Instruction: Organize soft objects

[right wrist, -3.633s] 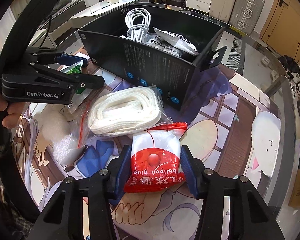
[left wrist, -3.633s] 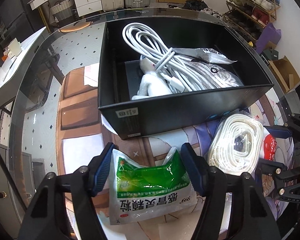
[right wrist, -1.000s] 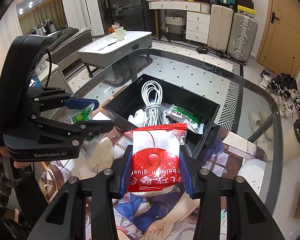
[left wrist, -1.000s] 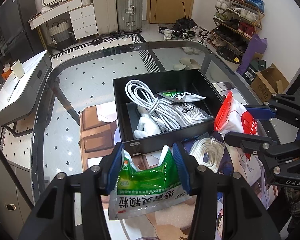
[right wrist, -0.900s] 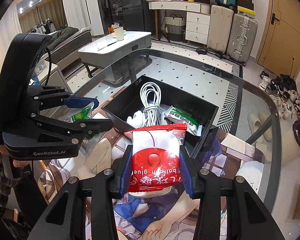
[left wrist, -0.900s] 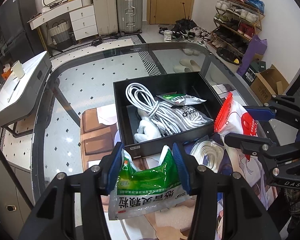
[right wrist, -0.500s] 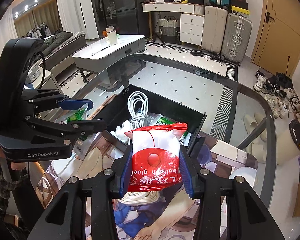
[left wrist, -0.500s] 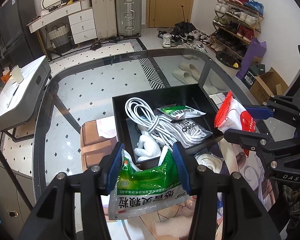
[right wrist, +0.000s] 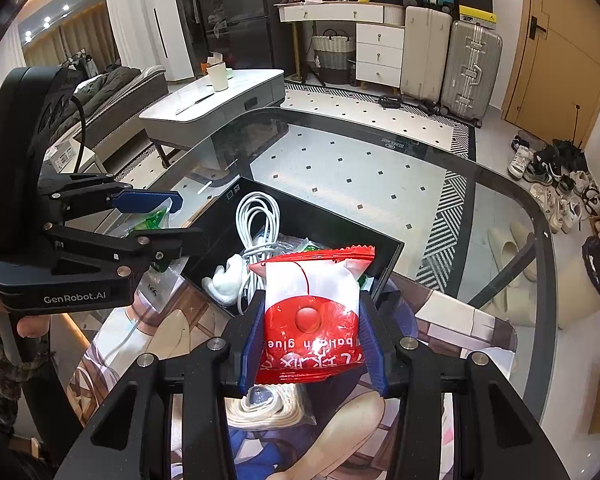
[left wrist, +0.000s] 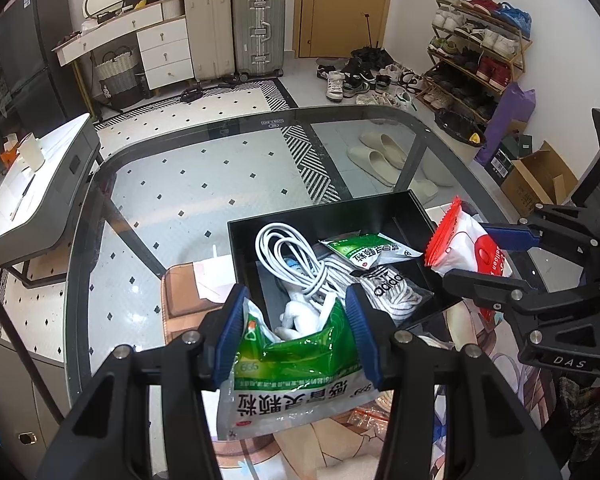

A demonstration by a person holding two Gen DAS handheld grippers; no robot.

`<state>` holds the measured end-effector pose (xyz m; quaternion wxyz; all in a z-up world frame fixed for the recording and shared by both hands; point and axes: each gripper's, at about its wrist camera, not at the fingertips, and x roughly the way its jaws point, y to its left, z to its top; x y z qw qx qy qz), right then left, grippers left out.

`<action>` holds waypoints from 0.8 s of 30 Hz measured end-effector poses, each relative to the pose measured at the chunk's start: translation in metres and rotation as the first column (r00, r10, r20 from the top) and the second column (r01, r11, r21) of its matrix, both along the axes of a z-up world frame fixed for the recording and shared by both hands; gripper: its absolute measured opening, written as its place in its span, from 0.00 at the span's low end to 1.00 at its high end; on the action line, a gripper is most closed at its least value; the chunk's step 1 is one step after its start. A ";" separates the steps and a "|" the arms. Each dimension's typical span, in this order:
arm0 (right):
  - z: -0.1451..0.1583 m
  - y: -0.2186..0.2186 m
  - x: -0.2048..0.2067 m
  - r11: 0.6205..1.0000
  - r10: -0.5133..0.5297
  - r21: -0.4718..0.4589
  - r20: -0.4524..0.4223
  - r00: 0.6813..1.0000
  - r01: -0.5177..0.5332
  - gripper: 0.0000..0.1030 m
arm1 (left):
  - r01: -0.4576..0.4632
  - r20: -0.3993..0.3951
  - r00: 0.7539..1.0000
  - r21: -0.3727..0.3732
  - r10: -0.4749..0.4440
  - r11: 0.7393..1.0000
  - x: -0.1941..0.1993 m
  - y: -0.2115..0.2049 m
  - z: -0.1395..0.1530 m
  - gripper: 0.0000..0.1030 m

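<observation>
On a glass table (left wrist: pixel 188 200), a black box (left wrist: pixel 332 216) is already filled with cable (left wrist: pixel 288 256) and packets. Above it, a green pouch (left wrist: pixel 296 376) is clamped in the left gripper (left wrist: pixel 296 340) and a red pouch (right wrist: pixel 310 320) in the right gripper (right wrist: pixel 310 344); rope (right wrist: pixel 268 410) beside the box is left unpacked.

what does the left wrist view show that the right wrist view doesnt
Only the left wrist view shows the shoe rack, the adidas-printed bag in the box, and the green packet's full face in the left tool.

Only the right wrist view shows the white coffee table and the rope bundle lying on the mat.

Both show the black box, the white cable and the red packet clamped in the right tool.
</observation>
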<state>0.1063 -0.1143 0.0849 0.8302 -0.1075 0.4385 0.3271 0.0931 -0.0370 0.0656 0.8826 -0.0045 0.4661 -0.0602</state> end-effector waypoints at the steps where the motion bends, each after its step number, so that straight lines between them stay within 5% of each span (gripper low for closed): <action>1: 0.000 0.001 0.002 1.000 0.000 0.000 -0.001 1.000 0.000 0.42 | 0.000 0.000 1.000 -0.003 0.000 1.000 0.002 0.000 0.000 0.48; 24: -0.011 0.013 0.043 1.000 -0.008 0.016 -0.029 1.000 0.009 0.42 | 0.022 -0.014 1.000 -0.025 -0.022 0.999 0.038 -0.007 -0.013 0.48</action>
